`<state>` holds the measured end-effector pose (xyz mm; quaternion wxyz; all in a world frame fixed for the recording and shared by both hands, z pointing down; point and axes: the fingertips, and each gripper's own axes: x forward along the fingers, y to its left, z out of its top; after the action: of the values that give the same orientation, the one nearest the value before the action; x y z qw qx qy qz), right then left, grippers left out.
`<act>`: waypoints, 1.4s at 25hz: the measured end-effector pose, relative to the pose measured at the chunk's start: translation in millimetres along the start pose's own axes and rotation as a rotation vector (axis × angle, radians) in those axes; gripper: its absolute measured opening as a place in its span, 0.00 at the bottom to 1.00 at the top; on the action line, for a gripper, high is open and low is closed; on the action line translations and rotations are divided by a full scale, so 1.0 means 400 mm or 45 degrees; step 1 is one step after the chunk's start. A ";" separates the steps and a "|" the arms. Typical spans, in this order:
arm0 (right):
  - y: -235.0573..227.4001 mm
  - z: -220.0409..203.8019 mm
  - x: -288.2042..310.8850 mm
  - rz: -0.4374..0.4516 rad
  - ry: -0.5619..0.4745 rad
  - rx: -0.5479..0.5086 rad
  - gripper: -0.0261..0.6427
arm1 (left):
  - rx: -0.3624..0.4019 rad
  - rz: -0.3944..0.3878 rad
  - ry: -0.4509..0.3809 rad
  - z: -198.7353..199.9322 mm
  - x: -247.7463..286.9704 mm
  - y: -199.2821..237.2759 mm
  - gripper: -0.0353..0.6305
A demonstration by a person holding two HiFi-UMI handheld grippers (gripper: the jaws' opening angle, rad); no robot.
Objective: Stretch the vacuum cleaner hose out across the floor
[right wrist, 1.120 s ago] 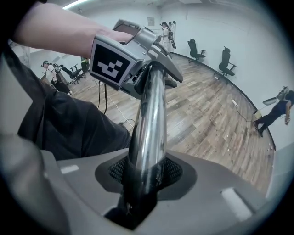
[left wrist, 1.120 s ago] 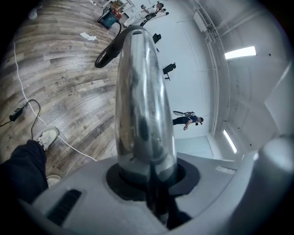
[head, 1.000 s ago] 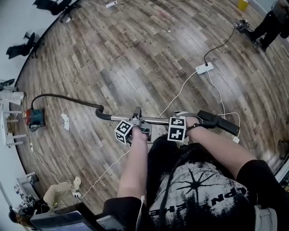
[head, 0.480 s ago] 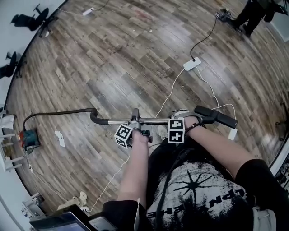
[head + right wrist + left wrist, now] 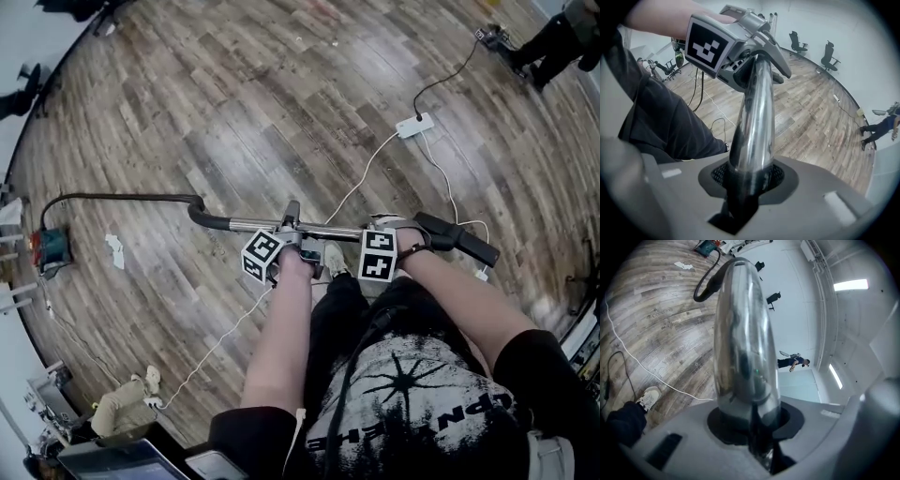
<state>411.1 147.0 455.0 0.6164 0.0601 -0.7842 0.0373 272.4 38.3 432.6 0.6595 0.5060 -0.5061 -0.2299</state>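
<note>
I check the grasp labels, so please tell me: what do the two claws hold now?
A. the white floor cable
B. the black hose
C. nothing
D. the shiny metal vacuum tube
D: the shiny metal vacuum tube sits between the jaws of the left claw and the right claw; the left jaws have just opened slightly, the right closed further.

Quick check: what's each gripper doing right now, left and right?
Left gripper: closed on the metal tube, jaws just eased open a little.
Right gripper: closed on the same metal tube, jaws just tightened further.
</note>
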 end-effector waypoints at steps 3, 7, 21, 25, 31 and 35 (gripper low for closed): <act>-0.021 -0.037 0.000 0.024 -0.030 0.001 0.22 | 0.087 0.030 0.102 -0.055 0.025 -0.006 0.22; -0.039 -0.087 0.030 0.081 -0.056 0.011 0.22 | 0.115 0.059 0.129 -0.115 0.040 0.023 0.30; -0.162 -0.408 0.427 0.084 0.038 0.023 0.22 | 0.362 0.053 0.249 -0.308 0.151 0.271 0.05; -0.212 -0.513 0.607 0.076 0.047 0.040 0.22 | 0.621 -0.017 0.332 -0.332 0.267 0.323 0.05; -0.228 -0.660 0.888 0.050 -0.002 0.072 0.22 | 0.768 -0.141 0.405 -0.369 0.418 0.429 0.05; -0.227 -0.742 1.060 0.055 -0.062 0.080 0.23 | 0.963 -0.147 0.403 -0.374 0.494 0.517 0.05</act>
<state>610.6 76.2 936.0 0.5940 0.0636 -0.7985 0.0738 439.1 21.4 708.4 0.4828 0.7694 -0.4180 0.0166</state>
